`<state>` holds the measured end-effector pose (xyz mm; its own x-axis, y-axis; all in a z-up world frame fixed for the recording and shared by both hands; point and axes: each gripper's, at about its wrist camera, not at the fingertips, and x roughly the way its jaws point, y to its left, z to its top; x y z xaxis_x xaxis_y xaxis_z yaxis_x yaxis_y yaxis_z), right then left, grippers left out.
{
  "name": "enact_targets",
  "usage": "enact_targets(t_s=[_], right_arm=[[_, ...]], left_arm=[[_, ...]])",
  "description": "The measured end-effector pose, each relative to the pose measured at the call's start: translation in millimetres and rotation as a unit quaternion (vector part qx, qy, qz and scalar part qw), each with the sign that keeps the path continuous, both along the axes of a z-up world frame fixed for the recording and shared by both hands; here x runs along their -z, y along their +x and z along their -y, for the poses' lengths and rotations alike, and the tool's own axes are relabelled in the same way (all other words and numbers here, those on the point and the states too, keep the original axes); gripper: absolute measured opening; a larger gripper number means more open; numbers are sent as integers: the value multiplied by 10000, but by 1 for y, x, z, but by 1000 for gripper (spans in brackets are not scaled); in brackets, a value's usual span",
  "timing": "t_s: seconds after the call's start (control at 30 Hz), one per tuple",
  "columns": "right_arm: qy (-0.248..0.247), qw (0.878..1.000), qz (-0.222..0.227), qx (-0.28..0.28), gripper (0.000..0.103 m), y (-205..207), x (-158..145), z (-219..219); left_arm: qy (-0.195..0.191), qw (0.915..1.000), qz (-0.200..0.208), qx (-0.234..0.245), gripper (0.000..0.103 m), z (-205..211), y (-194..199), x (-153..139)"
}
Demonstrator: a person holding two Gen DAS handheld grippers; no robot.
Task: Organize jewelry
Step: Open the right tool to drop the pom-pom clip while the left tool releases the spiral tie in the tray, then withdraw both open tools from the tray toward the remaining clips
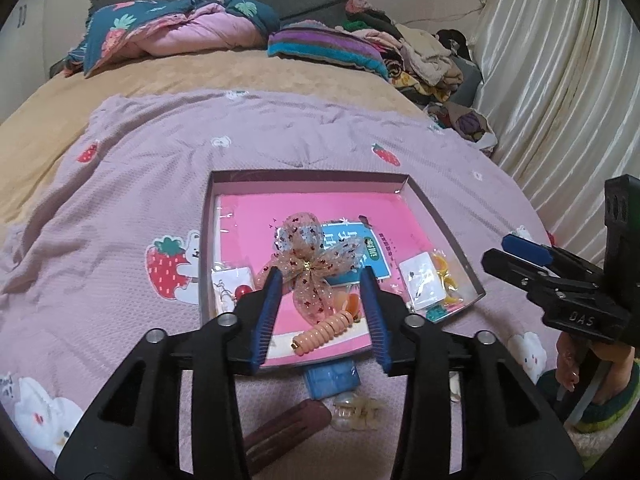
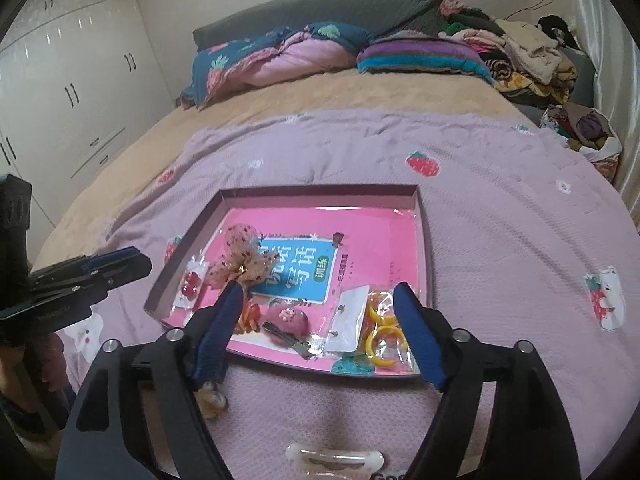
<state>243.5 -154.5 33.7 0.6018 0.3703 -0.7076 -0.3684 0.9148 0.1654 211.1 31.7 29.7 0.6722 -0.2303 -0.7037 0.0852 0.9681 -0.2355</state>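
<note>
Left wrist view: left gripper [image 1: 320, 284] is apart and empty, above the spiral hair tie [image 1: 322, 330] in the tray [image 1: 308, 176]. Right gripper [image 2: 320, 300] is wide apart, empty. Next, I think, grab the white clip [image 2: 334, 458] just below it.

Black grippers [image 1: 320, 280], blue-padded fingers [image 1: 264, 312]

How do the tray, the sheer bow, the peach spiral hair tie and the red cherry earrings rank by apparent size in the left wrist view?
1. tray
2. sheer bow
3. peach spiral hair tie
4. red cherry earrings, partly hidden behind a finger
</note>
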Motion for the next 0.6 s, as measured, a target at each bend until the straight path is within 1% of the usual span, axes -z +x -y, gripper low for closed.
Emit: enact_targets(t_s=[0.03, 0.07, 0.1, 0.13, 0.2, 0.23, 0.3, 0.33, 0.4, 0.47, 0.6], right_arm=[[24, 10000, 30, 17, 84, -2, -3, 1], [48, 9999, 96, 77, 86, -6, -7, 4], [61, 9998, 126, 108, 86, -7, -9, 5], [82, 9998, 144, 120, 86, -10, -11, 6], [120, 9997, 175, 145, 86, -14, -16, 9], [118, 9996, 202, 162, 86, -16, -18, 11], [153, 9994, 265, 185, 87, -22, -25, 14], [175, 9992, 291, 195, 87, -24, -27, 16], [212, 9988, 367, 232, 92, -30, -33, 19], [216, 9983, 464, 278, 94, -35, -38, 22], [238, 9975, 575, 347, 94, -44, -47, 30]], left_arm=[[-9, 10000, 22, -20, 38, -1, -3, -2], [-17, 10000, 43, -44, 43, -2, -5, -5], [-29, 10000, 57, -57, 48, -3, -7, -7], [-43, 9999, 89, -70, 51, -4, -10, -9], [-53, 9998, 164, -90, 61, -5, -15, -15], [-67, 9997, 210, -109, 63, -6, -18, -19], [-103, 9994, 280, -156, 78, -7, -23, -24], [-114, 9992, 320, -200, 82, -9, -26, -28], [-143, 9989, 350, -259, 93, -11, -30, -32], [-209, 9983, 425, -333, 93, -13, -35, -38], [-106, 9978, 490, -427, 94, -14, -43, -46]])
